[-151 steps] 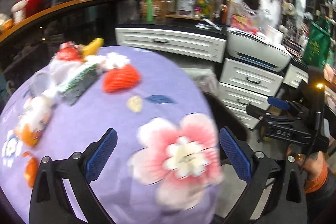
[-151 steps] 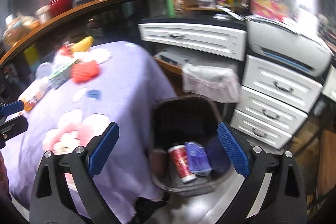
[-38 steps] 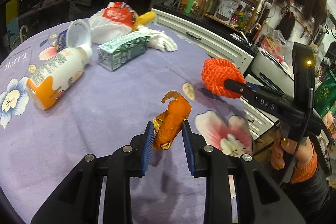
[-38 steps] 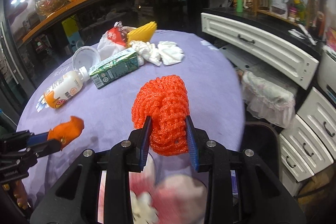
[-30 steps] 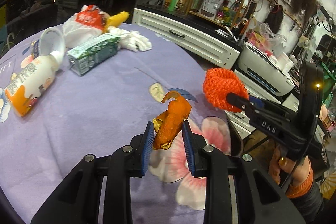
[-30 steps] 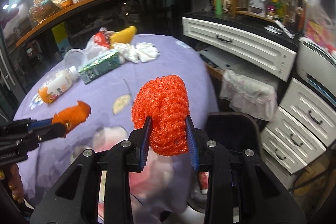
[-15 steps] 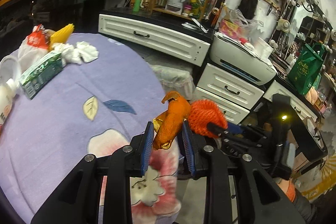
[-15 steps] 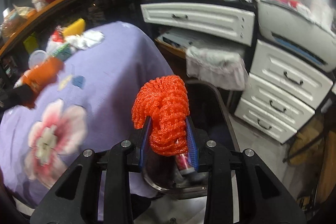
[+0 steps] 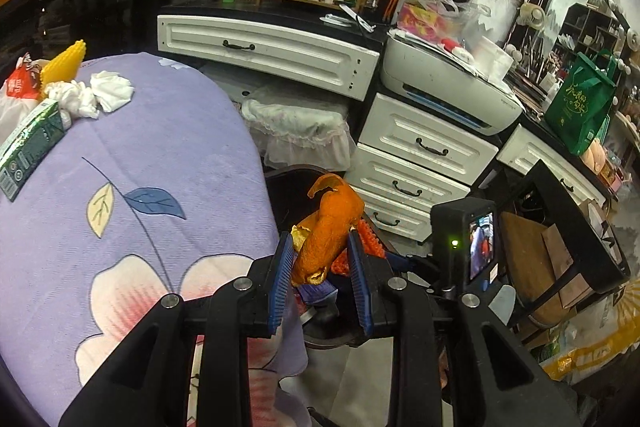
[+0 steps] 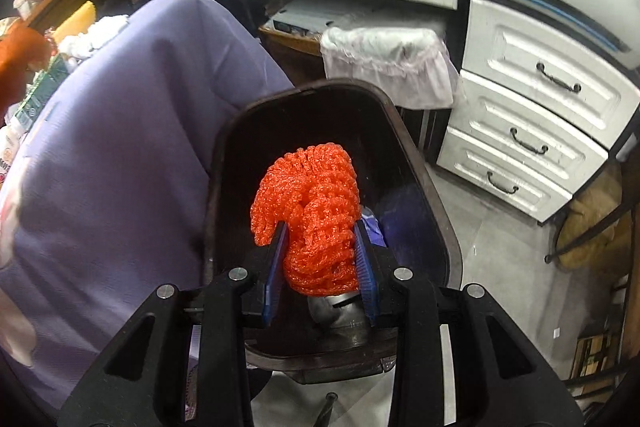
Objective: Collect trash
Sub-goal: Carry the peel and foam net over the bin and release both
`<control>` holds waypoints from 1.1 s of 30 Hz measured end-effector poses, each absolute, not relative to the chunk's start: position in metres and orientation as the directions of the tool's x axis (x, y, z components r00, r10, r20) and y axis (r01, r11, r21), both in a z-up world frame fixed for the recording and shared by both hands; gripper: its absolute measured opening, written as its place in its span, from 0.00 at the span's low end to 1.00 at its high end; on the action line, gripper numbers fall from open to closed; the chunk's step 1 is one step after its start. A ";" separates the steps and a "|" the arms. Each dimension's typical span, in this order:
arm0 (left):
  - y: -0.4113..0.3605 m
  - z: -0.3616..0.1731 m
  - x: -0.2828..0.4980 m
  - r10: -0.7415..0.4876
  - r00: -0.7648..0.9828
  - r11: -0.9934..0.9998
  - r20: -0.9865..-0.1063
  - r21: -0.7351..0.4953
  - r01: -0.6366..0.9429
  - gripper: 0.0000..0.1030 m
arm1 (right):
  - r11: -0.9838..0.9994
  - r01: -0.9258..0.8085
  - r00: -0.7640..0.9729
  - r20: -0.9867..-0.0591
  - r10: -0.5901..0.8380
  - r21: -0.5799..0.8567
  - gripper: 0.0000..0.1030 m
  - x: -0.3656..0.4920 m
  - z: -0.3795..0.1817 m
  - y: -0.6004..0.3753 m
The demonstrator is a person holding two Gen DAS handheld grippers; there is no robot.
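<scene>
The right claw (image 10: 320,259) pinches the orange foam net (image 10: 310,211) at its lower middle, just above the open dark bin (image 10: 424,163). The net looks light and springy, likely to cling to the pads. The left claw (image 9: 320,267) grips a limp orange peel (image 9: 326,231) beside the counter (image 9: 160,131), where a green carton (image 9: 32,143) and tissues (image 9: 92,95) lie farther off.

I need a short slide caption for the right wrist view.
Right gripper holds orange foam net over the dark trash bin beside the purple-clothed table.
</scene>
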State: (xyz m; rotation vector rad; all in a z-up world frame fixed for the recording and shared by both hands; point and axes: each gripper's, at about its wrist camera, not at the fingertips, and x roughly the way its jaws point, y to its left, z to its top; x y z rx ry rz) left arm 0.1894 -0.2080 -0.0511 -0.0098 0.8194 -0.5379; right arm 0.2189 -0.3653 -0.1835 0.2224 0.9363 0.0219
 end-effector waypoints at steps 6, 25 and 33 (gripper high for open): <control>-0.221 -0.060 0.191 -0.457 0.534 0.861 -0.712 -0.203 0.466 0.27 | 0.973 0.108 0.585 -0.805 0.104 0.205 0.69 0.222 -0.195 -0.371; -0.275 -0.104 0.210 -0.415 0.434 0.843 -0.800 -0.157 0.515 0.27 | 0.966 0.196 0.643 -0.766 0.004 0.169 0.78 0.161 -0.162 -0.405; -0.295 -0.123 0.219 -0.372 0.408 0.845 -0.834 -0.121 0.521 0.28 | 0.948 0.268 0.642 -0.765 -0.042 0.172 0.78 0.138 -0.158 -0.429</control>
